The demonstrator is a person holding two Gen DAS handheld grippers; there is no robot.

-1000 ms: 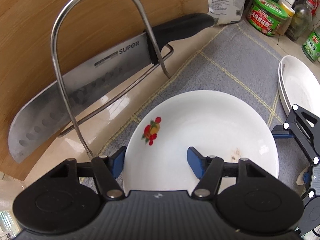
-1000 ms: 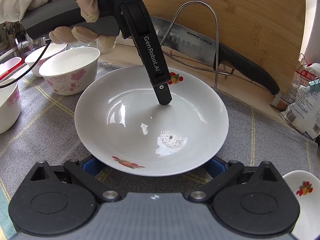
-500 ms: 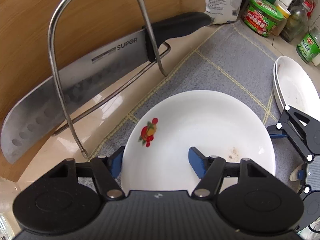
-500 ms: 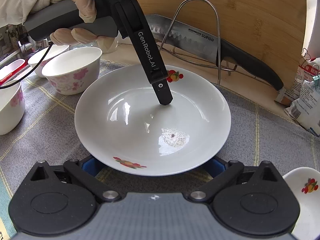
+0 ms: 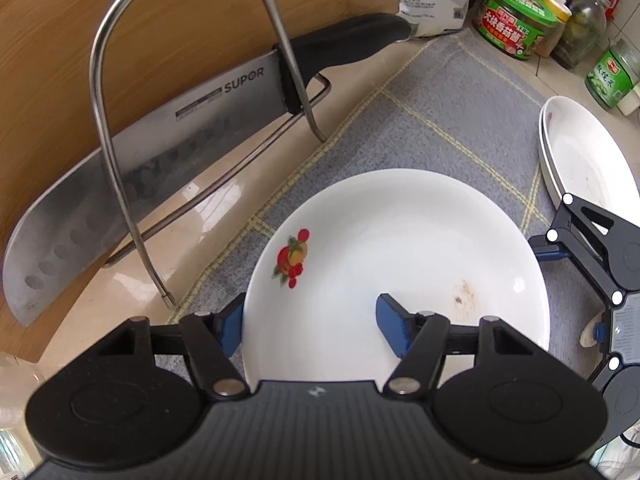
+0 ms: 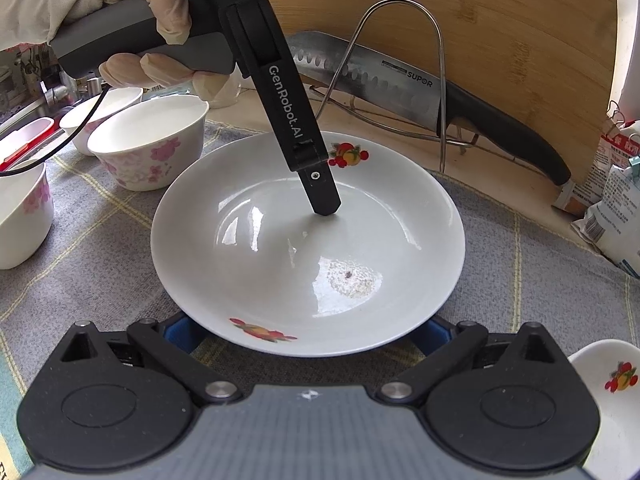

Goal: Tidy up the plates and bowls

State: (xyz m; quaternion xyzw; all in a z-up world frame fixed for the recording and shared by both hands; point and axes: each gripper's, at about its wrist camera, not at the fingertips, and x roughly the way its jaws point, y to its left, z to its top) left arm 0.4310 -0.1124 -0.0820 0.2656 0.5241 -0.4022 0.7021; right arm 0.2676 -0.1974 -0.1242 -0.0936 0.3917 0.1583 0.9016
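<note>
Left hand-held gripper (image 5: 310, 322) straddles plate (image 5: 400, 248) rim unclamped, right hand-held gripper (image 6: 306, 330) apart beneath near edge; plate may slide toward knife (image 5: 132, 176), upper left.

Left gripper (image 5: 310, 320) and right gripper (image 6: 308, 332) both hold their jaws spread wide.
</note>
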